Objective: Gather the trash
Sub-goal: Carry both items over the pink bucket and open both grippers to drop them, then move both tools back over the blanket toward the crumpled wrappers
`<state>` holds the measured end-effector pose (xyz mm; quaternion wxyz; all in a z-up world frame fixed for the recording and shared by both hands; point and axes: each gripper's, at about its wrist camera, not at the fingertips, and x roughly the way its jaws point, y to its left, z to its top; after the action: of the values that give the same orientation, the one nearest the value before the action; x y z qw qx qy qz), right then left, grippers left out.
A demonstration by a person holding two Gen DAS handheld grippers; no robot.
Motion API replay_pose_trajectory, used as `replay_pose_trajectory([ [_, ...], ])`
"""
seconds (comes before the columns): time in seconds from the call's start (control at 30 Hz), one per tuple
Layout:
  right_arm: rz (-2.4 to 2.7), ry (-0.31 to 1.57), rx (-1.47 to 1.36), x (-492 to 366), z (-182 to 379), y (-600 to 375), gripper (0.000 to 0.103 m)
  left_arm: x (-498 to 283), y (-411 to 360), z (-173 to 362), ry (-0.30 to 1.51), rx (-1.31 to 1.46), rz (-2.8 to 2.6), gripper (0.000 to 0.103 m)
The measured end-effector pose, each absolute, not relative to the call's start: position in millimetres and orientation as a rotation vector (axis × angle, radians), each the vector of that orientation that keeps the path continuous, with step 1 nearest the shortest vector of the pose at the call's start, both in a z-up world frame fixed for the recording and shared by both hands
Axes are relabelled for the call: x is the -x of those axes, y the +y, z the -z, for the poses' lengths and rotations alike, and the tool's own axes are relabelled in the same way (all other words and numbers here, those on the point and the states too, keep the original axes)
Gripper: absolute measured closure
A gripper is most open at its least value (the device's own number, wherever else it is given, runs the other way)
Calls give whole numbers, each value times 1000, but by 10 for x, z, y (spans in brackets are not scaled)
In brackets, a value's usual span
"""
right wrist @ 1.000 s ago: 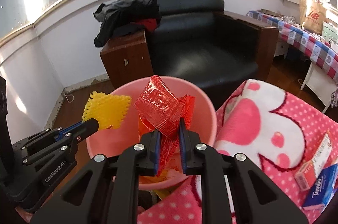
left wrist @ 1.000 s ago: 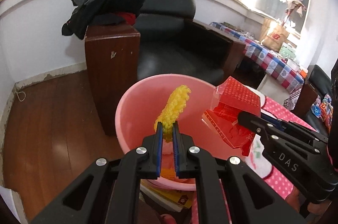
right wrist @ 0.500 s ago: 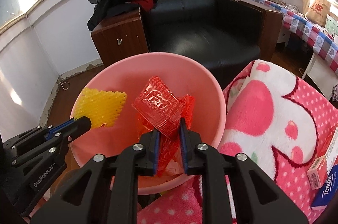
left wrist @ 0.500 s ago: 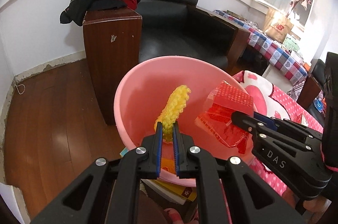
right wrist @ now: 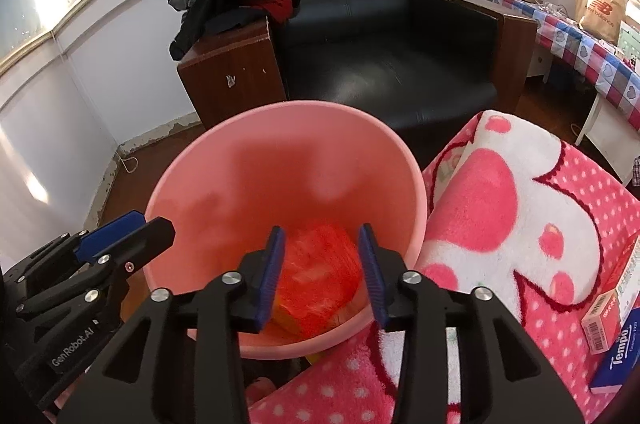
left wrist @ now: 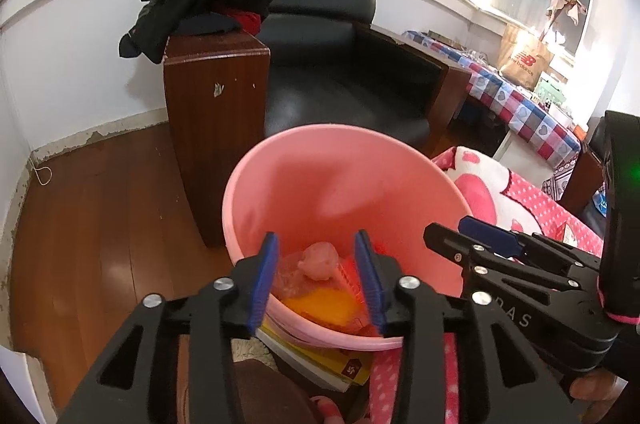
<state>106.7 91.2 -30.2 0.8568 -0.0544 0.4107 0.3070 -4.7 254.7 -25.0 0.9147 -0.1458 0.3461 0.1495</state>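
The drop step is judged under way: both the left gripper (left wrist: 316, 276) and the right gripper (right wrist: 322, 274) are held over the pink bucket (right wrist: 192, 160), jaws opening with nothing gripped. The red wrapper (right wrist: 320, 268) and yellow piece (left wrist: 324, 304) are seen lying inside the bucket. Next, the grippers would likely be withdrawn and any remaining trash sought.

Left gripper (left wrist: 316, 276) jaws opening, empty, above pink bucket (left wrist: 256, 184); yellow wrapper (left wrist: 324, 304) inside; right gripper (left wrist: 452, 234) at 3 o'clock.

Wrappers (right wrist: 316, 280) in bucket (right wrist: 208, 160); armchair (right wrist: 384, 64) behind
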Motion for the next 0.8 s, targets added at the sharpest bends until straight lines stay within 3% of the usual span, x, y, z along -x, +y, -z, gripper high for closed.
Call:
replay_pose_trajectory([
  [0.8, -551, 776, 74, -626, -101, 89, 60, 212, 1998, -250, 630, 259, -208, 58],
])
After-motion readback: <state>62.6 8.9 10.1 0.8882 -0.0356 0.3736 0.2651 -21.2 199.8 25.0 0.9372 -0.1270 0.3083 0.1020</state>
